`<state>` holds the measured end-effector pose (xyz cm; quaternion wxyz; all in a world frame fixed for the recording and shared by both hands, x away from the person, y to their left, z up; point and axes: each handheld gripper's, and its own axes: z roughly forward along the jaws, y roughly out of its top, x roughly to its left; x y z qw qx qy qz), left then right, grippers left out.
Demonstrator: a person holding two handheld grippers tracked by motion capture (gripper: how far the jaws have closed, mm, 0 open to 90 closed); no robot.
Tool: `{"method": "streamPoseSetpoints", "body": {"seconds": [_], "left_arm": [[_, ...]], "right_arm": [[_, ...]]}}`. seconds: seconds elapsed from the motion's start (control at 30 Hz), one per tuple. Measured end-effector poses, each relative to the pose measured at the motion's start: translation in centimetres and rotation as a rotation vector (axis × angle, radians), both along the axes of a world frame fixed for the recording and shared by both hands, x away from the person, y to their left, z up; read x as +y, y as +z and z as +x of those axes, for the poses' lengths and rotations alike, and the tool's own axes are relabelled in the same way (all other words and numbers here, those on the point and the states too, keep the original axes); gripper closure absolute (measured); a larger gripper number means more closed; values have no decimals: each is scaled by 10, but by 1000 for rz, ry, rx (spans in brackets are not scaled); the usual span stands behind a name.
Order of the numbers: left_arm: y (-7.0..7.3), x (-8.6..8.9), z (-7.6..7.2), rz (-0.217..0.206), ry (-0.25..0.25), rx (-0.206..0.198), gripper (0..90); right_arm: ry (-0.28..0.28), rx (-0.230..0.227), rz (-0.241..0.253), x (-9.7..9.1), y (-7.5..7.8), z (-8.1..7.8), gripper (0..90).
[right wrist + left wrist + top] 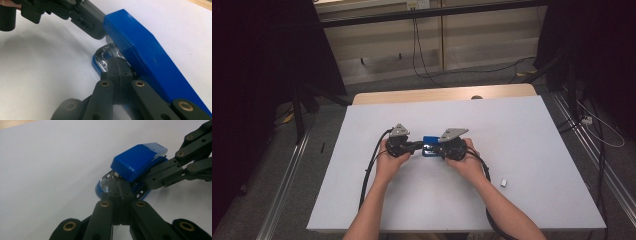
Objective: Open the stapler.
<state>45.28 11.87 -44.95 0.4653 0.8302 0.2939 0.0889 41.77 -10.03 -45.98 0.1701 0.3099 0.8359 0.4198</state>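
Observation:
A blue stapler (430, 141) lies in the middle of the white table (522, 130), between my two grippers. My left gripper (418, 146) comes at it from the left, my right gripper (435, 147) from the right. In the left gripper view the stapler (138, 160) has its blue top raised off the base, and my left gripper (121, 191) is shut, its tips at the shiny front plate. The right gripper (150, 178) reaches in under the top from the side. In the right gripper view my right gripper (117, 71) is shut, tips against the stapler (145, 50) by its metal plate, and the left gripper (96, 28) touches the stapler's end. Whether either pinches a part I cannot tell.
A small white object (505, 182) lies on the table at the right, near my right forearm. A wooden strip (437, 94) runs along the table's far edge. Cables (422, 65) trail over the floor behind the table, and dark stands flank it on both sides.

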Motion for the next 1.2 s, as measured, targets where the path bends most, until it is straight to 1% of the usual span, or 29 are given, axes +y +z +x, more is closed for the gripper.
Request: {"method": "streamPoseSetpoints", "body": {"seconds": [0.13,0.17,0.2,0.3,0.4,0.43,0.5,0.6,0.67,0.73,0.77,0.87,0.93,1.03,1.2], "left_arm": [[5,-1,-1,-17,3,-13,900],[6,0,-1,-17,-1,-13,900],[6,-1,-1,-30,1,-11,900],[7,-1,0,-26,-1,-13,900],[9,-1,0,-51,0,-12,900],[11,-1,-1,-49,-3,-13,900],[12,-2,-1,-61,-5,-15,900],[12,-2,0,-70,-10,-11,900],[13,-2,1,-69,-10,-16,900],[14,-2,0,-79,-13,-13,900],[15,-2,0,-74,-15,-21,900],[16,-3,-1,-77,-17,-25,900],[17,-3,-1,-75,-16,-25,900],[17,-3,-1,-77,-16,-30,900],[18,-4,-1,-73,-18,-33,900]], "right_arm": [[-2,-1,4,0,0,0,900],[-2,-1,4,0,0,0,900],[-2,-2,4,0,0,0,900],[-5,-2,2,0,0,-1,900],[-7,-2,-1,1,0,-1,900],[-7,-2,-1,1,0,-1,900],[-8,-1,1,0,0,0,900],[-11,-1,9,0,-1,-1,900],[-14,-3,10,0,-1,-1,900],[-17,2,14,0,-1,0,900],[-18,4,15,0,-1,0,900],[-26,-2,13,1,-1,0,900],[-37,1,25,0,-1,0,900],[-43,-5,16,1,-1,0,900],[-67,-31,48,1,0,-2,900]]}}
